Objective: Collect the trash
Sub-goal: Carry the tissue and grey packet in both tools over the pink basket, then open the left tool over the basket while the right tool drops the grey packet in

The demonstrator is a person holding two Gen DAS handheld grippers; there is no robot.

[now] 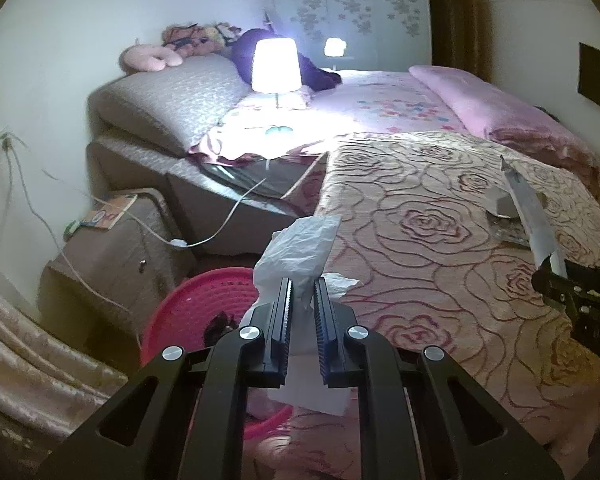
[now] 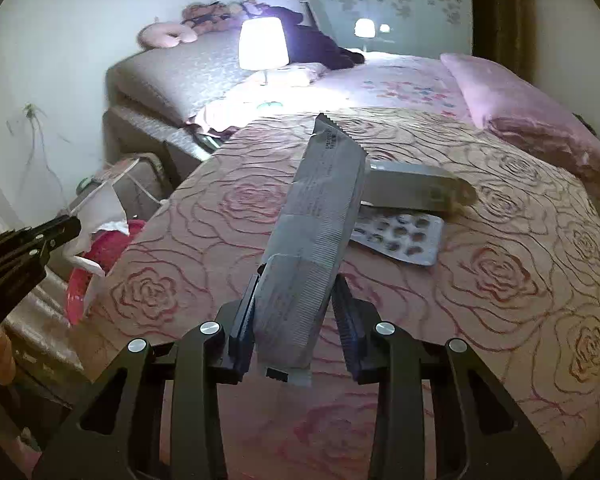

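Observation:
My left gripper (image 1: pixel 302 286) is shut on a crumpled white tissue (image 1: pixel 296 250), held above the pink basket (image 1: pixel 188 312) beside the bed; it also shows in the right wrist view (image 2: pixel 66 228). My right gripper (image 2: pixel 296 284) is shut on a long silver wrapper (image 2: pixel 320 208), held upright above the rose-patterned bedspread (image 2: pixel 480 280); the wrapper also shows in the left wrist view (image 1: pixel 532 216). An empty pill blister pack (image 2: pixel 400 236) and a grey box (image 2: pixel 416 190) lie on the bedspread behind the wrapper.
A lit lamp (image 1: pixel 276 66) stands on the bed near the pillows. A brown nightstand (image 1: pixel 116 256) with a book and white cables stands left of the basket. A pink folded blanket (image 1: pixel 500 116) lies at the far right of the bed.

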